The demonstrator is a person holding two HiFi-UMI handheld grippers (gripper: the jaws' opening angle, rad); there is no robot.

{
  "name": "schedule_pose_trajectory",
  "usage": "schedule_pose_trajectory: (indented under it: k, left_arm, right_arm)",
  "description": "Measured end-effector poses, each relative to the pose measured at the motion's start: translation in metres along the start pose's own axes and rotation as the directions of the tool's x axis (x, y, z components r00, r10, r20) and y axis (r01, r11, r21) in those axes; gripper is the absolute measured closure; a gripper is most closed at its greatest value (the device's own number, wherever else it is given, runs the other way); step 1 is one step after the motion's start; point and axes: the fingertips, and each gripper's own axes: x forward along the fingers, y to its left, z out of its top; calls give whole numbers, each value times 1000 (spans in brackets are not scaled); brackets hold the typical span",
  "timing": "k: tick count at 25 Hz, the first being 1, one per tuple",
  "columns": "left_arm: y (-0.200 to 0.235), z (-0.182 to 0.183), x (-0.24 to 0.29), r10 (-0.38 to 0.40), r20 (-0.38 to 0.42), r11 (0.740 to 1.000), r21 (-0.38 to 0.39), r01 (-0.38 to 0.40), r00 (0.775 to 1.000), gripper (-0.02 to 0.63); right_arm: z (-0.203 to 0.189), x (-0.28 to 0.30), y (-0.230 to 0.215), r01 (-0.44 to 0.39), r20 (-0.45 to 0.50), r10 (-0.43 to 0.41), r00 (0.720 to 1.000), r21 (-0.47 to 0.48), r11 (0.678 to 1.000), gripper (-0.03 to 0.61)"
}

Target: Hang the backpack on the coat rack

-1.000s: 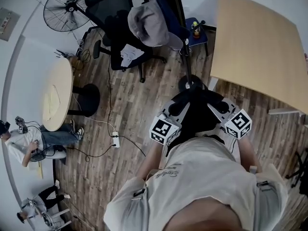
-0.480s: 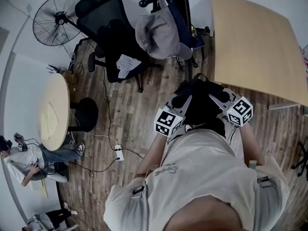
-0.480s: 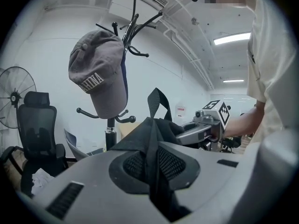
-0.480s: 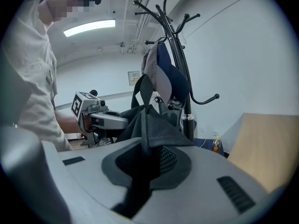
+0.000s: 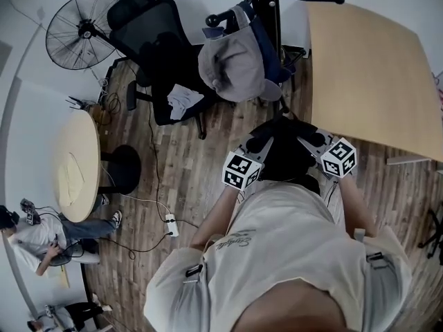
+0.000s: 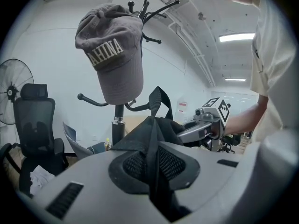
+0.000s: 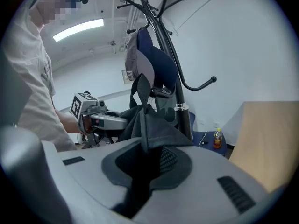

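The person stands over a wooden floor (image 5: 187,158) with the black backpack (image 5: 284,159) held up in front of the body, between the two tools and clear of the floor. The left gripper (image 5: 255,148) has its fingers clamped on a fold of the backpack's black fabric, which the left gripper view shows bunched into the gap between them. The right gripper (image 5: 315,142) is closed the same way on the fabric at the bag's other side. Between the two grips the bag's top rises in a peak, and its carry loop (image 6: 159,99) stands upright above it, not on any hook. What the backpack holds cannot be seen. The coat rack (image 5: 266,19) stands just beyond the bag, with its pole (image 7: 182,113) close behind the raised fabric. A grey cap (image 5: 232,64) hangs on the rack, and a dark blue item (image 5: 266,47) hangs behind the cap. A curved hook (image 7: 201,84) sticks out bare on the pole's right side. Past the pole a small bottle (image 7: 217,138) stands on a low blue surface. A pale wooden counter (image 5: 367,68) lies to the person's right. A black office chair (image 5: 156,43) and a floor fan (image 5: 79,30) stand to the left of the rack.
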Motion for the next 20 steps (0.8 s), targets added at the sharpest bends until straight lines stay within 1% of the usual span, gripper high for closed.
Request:
schedule_pose_trajectory:
  k: [5, 14, 20]
  left_arm:
    - [17, -12, 15, 5, -34, 1000, -19, -5, 999, 566]
    - [34, -24, 38, -2, -79, 998, -58, -3, 997, 565]
    - [48, -25, 52, 12, -109, 998, -53, -18, 994, 563]
  right_arm:
    - [-11, 14, -16, -8, -31, 8, 999, 22, 1000, 548]
    - [-23, 26, -44, -21, -75, 25, 997, 51, 998, 545]
    - [-25, 32, -58, -36, -104, 43, 994, 74, 997, 543]
